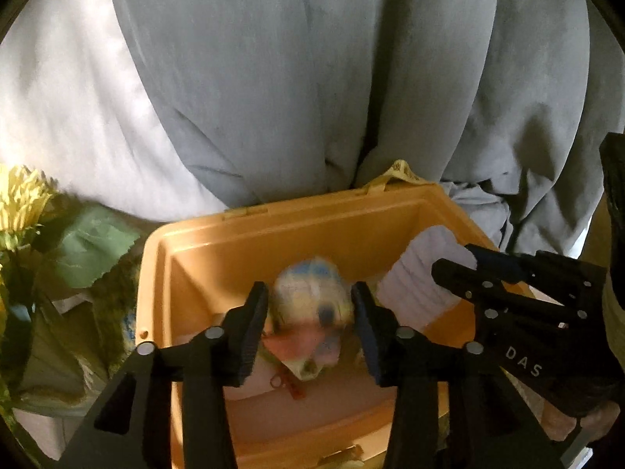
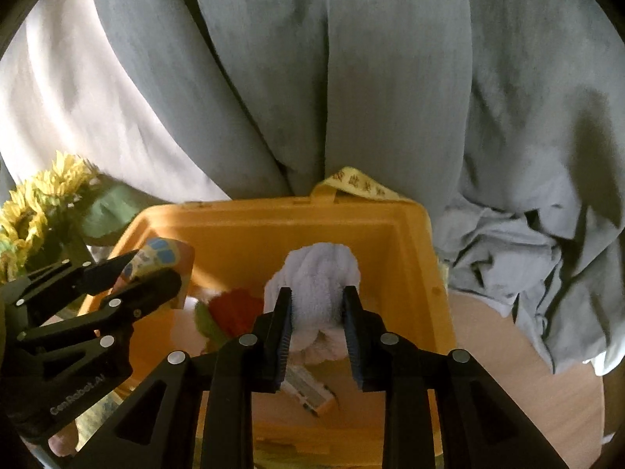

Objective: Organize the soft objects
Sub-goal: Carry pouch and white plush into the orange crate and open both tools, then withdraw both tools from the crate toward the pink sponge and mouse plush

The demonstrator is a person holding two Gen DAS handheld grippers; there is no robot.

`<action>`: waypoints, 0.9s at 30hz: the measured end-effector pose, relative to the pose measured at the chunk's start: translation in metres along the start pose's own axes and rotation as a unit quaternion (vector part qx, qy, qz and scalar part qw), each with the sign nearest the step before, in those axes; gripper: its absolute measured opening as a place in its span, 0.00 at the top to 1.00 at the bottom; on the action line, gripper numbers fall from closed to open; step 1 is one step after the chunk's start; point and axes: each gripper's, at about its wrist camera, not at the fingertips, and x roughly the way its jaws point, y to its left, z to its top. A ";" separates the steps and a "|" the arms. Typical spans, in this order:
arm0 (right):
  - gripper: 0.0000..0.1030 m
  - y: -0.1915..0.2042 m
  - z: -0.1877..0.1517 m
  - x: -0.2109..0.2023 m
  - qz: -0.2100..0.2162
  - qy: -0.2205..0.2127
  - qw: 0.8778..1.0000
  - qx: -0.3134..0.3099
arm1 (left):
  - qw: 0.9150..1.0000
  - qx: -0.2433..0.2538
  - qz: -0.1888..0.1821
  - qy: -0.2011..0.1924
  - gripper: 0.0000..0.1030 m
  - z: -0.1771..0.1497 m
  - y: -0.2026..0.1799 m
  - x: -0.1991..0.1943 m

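Note:
An orange plastic bin (image 1: 250, 234) stands in front of me, also seen in the right wrist view (image 2: 273, 226). My left gripper (image 1: 310, 312) is shut on a multicoloured soft bundle (image 1: 308, 297) and holds it over the bin; it shows at the left of the right wrist view (image 2: 150, 265). My right gripper (image 2: 317, 312) is shut on a rolled white towel (image 2: 318, 277) above the bin; it shows at the right of the left wrist view (image 1: 455, 262) with the towel (image 1: 414, 277). A red and green soft item (image 2: 230, 308) lies inside the bin.
Grey curtains (image 1: 312, 78) hang behind the bin. Artificial yellow flowers with green leaves (image 2: 35, 211) stand at the left. A crumpled grey cloth (image 2: 527, 250) lies on the wooden table (image 2: 508, 371) at the right. A small box (image 2: 308, 387) lies in the bin.

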 end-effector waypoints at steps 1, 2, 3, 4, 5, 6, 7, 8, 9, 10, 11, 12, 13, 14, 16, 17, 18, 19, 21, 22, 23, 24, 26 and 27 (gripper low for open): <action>0.67 0.000 0.000 0.001 -0.003 0.001 1.000 -0.001 | 1.000 0.001 0.001 0.003 0.49 0.000 0.000 0.000; 0.61 -0.001 -0.001 0.001 -0.002 0.003 1.000 0.000 | 1.000 0.001 0.003 0.003 0.45 0.000 0.000 0.000; 0.58 -0.001 -0.001 0.000 0.000 0.004 1.000 0.002 | 1.000 0.000 0.007 -0.001 0.44 0.000 0.000 -0.002; 0.57 -0.002 -0.001 -0.001 0.001 0.002 1.000 0.005 | 1.000 0.000 0.012 -0.004 0.42 0.000 0.000 -0.003; 0.57 -0.002 -0.001 -0.003 0.000 -0.003 1.000 0.006 | 1.000 0.001 0.012 -0.005 0.38 0.000 0.000 -0.005; 0.56 -0.003 0.000 -0.005 -0.002 -0.005 1.000 0.007 | 1.000 0.001 0.013 -0.007 0.37 -0.001 0.000 -0.008; 0.53 -0.003 0.001 -0.007 -0.002 -0.006 1.000 0.010 | 1.000 0.000 0.016 -0.012 0.37 -0.001 0.000 -0.013; 0.52 -0.004 0.001 -0.009 -0.001 -0.008 1.000 0.014 | 1.000 0.000 0.021 -0.018 0.37 -0.001 0.000 -0.017; 0.52 -0.004 0.001 -0.013 -0.001 -0.011 1.000 0.014 | 0.999 0.000 0.025 -0.023 0.37 -0.001 0.000 -0.022; 0.52 -0.004 0.002 -0.016 -0.003 -0.014 1.000 0.013 | 0.999 0.001 0.034 -0.032 0.37 -0.001 -0.001 -0.029; 0.48 -0.003 0.002 -0.020 -0.006 -0.018 1.000 0.012 | 0.998 0.002 0.038 -0.039 0.36 -0.001 -0.001 -0.035; 0.46 -0.003 0.002 -0.024 -0.010 -0.023 1.000 0.011 | 0.998 0.003 0.044 -0.049 0.36 -0.001 -0.001 -0.043; 0.44 -0.002 0.001 -0.030 -0.014 -0.030 0.999 0.010 | 0.997 0.003 0.048 -0.055 0.34 -0.001 -0.002 -0.048; 0.41 -0.001 0.001 -0.034 -0.016 -0.035 0.999 0.008 | 0.996 0.005 0.055 -0.065 0.34 -0.002 -0.002 -0.056; 0.36 0.001 0.001 -0.044 -0.017 -0.044 0.999 0.008 | 0.995 0.005 0.063 -0.077 0.34 -0.002 -0.004 -0.068; 0.35 0.001 0.000 -0.050 -0.013 -0.050 0.999 0.012 | 0.995 0.008 0.063 -0.083 0.34 -0.003 -0.004 -0.075; 0.35 0.001 0.000 -0.055 -0.011 -0.053 0.998 0.014 | 0.994 0.011 0.065 -0.088 0.34 -0.003 -0.005 -0.082; 0.35 0.002 0.000 -0.059 -0.010 -0.057 0.998 0.015 | 0.993 0.012 0.068 -0.092 0.34 -0.004 -0.005 -0.087; 0.32 0.003 0.000 -0.069 -0.009 -0.065 0.998 0.017 | 0.992 0.008 0.071 -0.102 0.32 -0.005 -0.005 -0.099; 0.29 0.005 0.000 -0.074 -0.009 -0.070 0.997 0.018 | 0.992 0.006 0.071 -0.106 0.30 -0.006 -0.005 -0.104; 0.28 0.006 -0.001 -0.080 -0.010 -0.076 0.997 0.018 | 0.991 0.004 0.071 -0.109 0.30 -0.007 -0.004 -0.108; 0.28 0.008 -0.002 -0.085 -0.011 -0.080 0.997 0.017 | 0.991 0.001 0.072 -0.114 0.30 -0.009 -0.004 -0.113; 0.26 0.012 -0.004 -0.095 -0.013 -0.089 0.996 0.010 | 0.990 -0.001 0.077 -0.120 0.30 -0.012 -0.004 -0.123; 0.24 0.013 -0.005 -0.099 -0.015 -0.092 0.996 0.009 | 0.989 -0.001 0.079 -0.123 0.30 -0.014 -0.004 -0.127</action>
